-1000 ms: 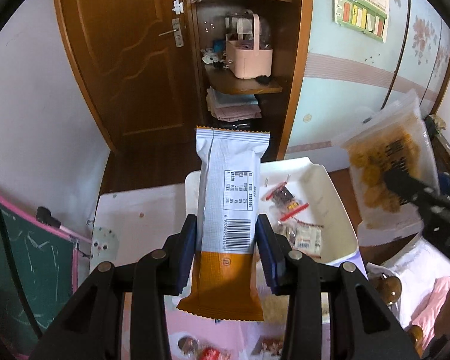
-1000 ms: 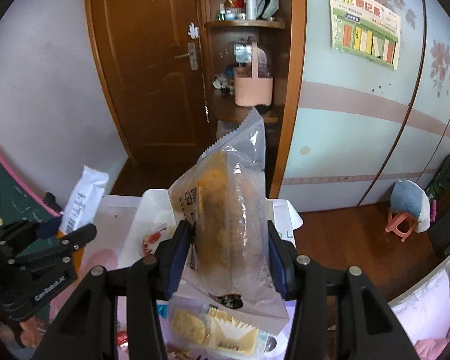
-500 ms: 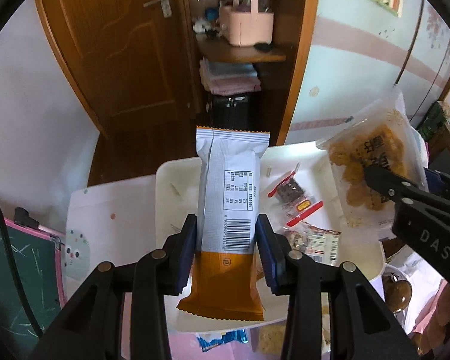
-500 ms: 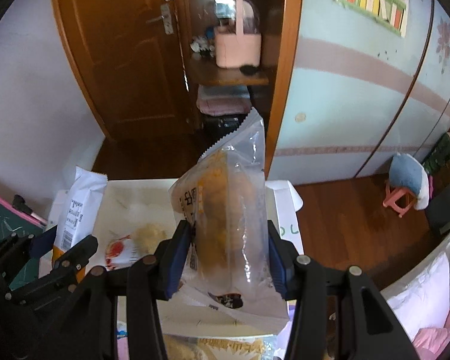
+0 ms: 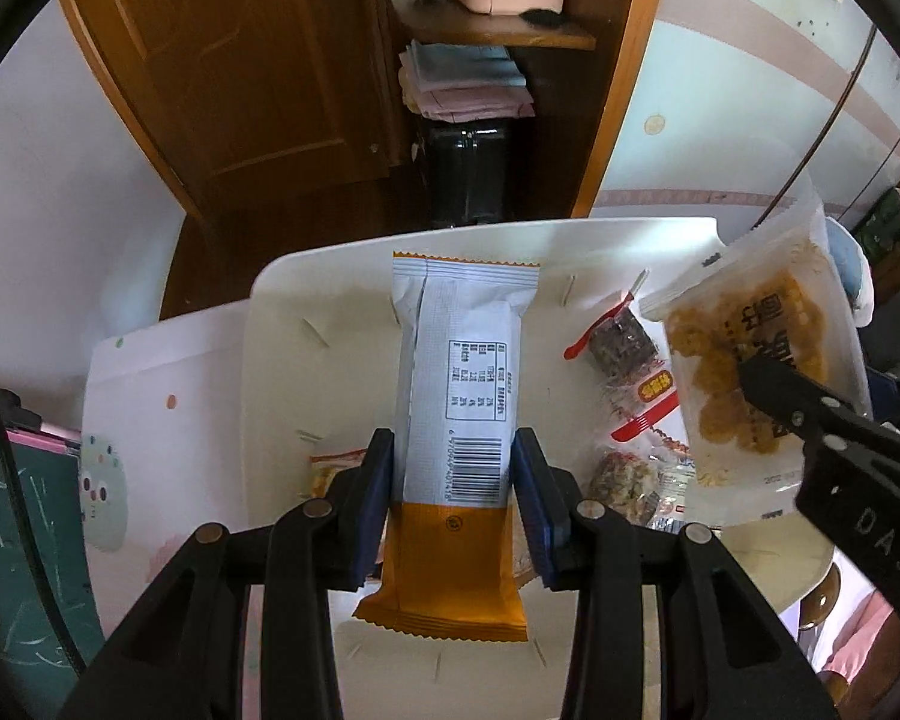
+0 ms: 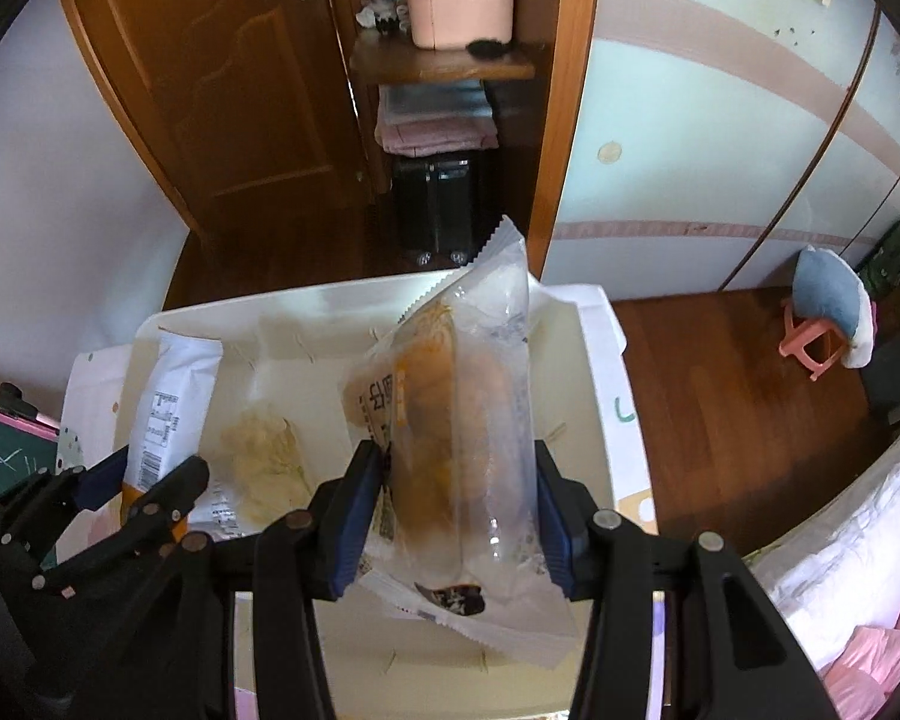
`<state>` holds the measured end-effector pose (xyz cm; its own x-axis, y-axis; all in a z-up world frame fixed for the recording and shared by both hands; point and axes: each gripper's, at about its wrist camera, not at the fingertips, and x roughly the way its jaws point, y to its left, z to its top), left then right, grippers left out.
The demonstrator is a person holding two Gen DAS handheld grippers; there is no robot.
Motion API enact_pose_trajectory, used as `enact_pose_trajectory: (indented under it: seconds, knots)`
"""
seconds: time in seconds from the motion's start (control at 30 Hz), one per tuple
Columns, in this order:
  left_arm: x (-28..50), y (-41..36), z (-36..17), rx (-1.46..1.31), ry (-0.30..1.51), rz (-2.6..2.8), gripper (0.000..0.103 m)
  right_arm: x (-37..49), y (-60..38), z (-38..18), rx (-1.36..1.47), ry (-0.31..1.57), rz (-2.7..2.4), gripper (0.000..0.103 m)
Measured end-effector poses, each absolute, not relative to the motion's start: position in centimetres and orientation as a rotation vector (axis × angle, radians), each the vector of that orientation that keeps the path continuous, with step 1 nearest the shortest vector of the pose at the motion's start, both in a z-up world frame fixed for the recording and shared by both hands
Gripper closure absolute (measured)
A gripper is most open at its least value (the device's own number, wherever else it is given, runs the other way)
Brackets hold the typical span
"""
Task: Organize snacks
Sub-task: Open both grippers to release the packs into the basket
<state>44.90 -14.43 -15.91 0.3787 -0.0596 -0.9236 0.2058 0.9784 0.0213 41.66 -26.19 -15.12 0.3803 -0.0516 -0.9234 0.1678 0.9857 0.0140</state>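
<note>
I have a snack in each gripper, both hanging over the white tray (image 5: 282, 360), so the step in hand looks like the drop-off. My left gripper (image 5: 453, 492) has its jaws nearly closed on the sides of a long white-and-orange wrapper (image 5: 459, 390), clamped at the barcode, with the orange end trailing toward me. My right gripper (image 6: 456, 516) has its jaws partly open around a puffy clear bag of golden snacks (image 6: 450, 420), pads pressing on both sides.

The next move, as I judge it, calls for lowering each packet to a bare patch of the tray and then letting go. The left side of the tray floor is mostly bare. The right side already holds small packets (image 5: 624, 348) with red tabs, so the clear bag needs a spot beside them and not on top.

The two grippers are close together, and I must keep them from knocking. A table with a white cloth (image 5: 150, 384) lies under the tray. A wooden door (image 5: 240, 60) and shelves stand far behind, well clear.
</note>
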Motion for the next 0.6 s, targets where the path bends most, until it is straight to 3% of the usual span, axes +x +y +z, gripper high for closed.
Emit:
enact_pose_trajectory:
  seconds: [0.33,0.37,0.4,0.43,0.47,0.6]
  knots:
    - [45.4,-14.7,-17.4,0.168,1.173,-0.197,0.059,42.5,-26.2,-17.0,0.152,1.197,-0.131,0.054]
    - [45.4,-14.7,-17.4,0.170,1.173,-0.200,0.045,42.4,-26.1,-17.0,0.153,1.193,-0.128,0.054]
    - [45.4,-14.7,-17.3,0.165,1.173,-0.208,0.024,42.4,-26.1,-16.9,0.155,1.189,-0.125,0.054]
    - [45.3,-14.6,-17.2,0.155,1.169,-0.217,0.016,42.4,-26.1,-16.9,0.160,1.183,-0.120,0.054]
    - [45.1,-14.6,-16.8,0.141,1.154,-0.226,0.011,42.3,-26.2,-16.9,0.166,1.181,-0.118,0.054]
    - [45.0,-14.7,-16.4,0.131,1.170,-0.255,0.008,42.2,-26.5,-16.9,0.192,1.177,-0.125,0.050]
